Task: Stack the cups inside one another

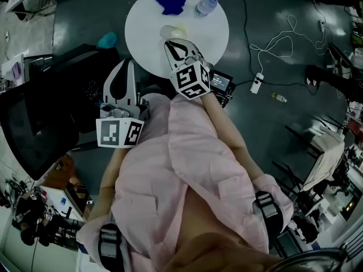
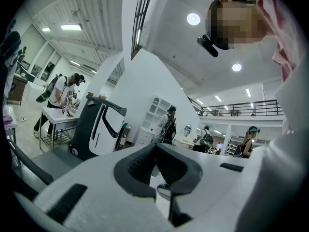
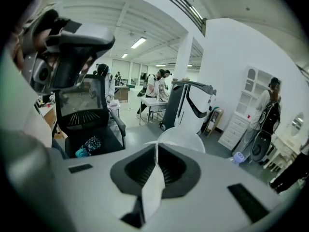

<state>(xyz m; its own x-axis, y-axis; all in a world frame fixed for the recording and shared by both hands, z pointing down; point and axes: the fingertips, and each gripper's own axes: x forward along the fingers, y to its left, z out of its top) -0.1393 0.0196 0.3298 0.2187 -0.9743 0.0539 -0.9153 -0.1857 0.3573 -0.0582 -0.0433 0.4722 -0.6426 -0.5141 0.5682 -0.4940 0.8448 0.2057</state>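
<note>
A pale, see-through cup (image 1: 172, 32) hangs over the near part of the round white table (image 1: 142, 21), and my right gripper (image 1: 174, 44) is shut on its wall. In the right gripper view the thin white cup wall (image 3: 153, 190) runs pinched between the black pads, and the cup's body (image 3: 182, 138) bulges beyond the right gripper (image 3: 155, 151). A crumpled blue thing (image 1: 169, 0) lies at the table's far side; whether it is a cup I cannot tell. My left gripper (image 1: 126, 65) is held off the table's left edge. In its own view the left gripper (image 2: 155, 159) points level, jaws together on nothing.
A clear plastic bottle (image 1: 205, 5) lies on the table's far right. A black office chair (image 1: 62, 101) with a teal thing (image 1: 106, 39) on it stands left of the table. Cables and a power strip (image 1: 256, 83) lie on the floor to the right. People stand far off in the room.
</note>
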